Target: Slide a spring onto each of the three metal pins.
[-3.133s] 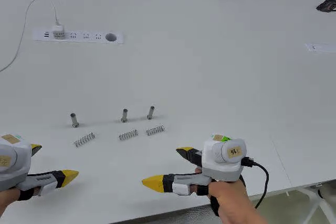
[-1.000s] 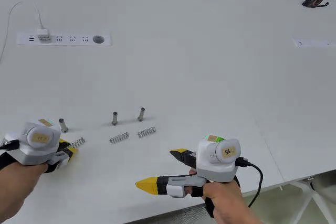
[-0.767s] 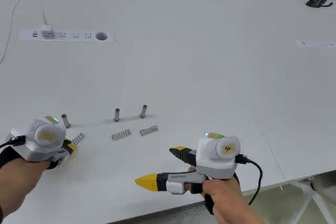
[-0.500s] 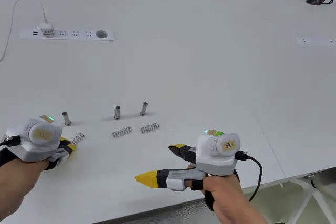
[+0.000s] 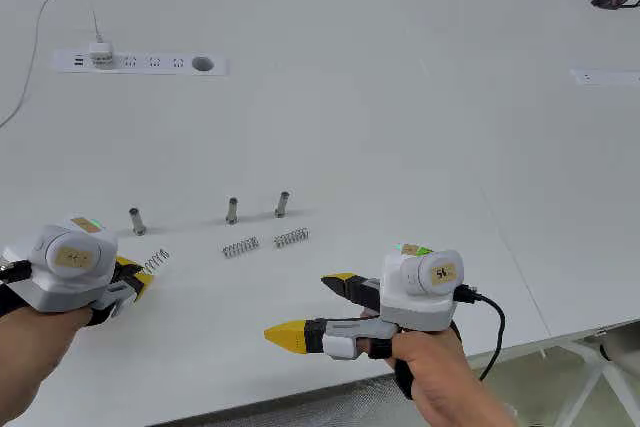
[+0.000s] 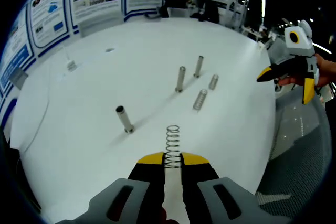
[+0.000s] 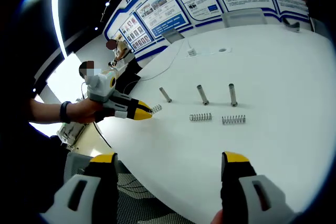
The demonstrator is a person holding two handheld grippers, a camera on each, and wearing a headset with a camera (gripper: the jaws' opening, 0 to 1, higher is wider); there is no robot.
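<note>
Head view: near the front left corner of the white workbench (image 5: 400, 127), my left gripper (image 5: 138, 277) pinches a thin coiled steel spring (image 5: 157, 260). The leftmost short grey metal pin (image 5: 137, 220) stands just beyond it.

Left gripper view: the spring's long axis runs forward along the jaws. That pin is upright, ahead-left, near but not touching.

Right gripper view: my right gripper (image 7: 168, 157) is spread wide, holding nothing, well apart from the pin. Blue-and-white wall posters (image 7: 168, 11) hang behind.

Head view high, looking down; gripper views low; all share pins (image 5: 232, 210)
</note>
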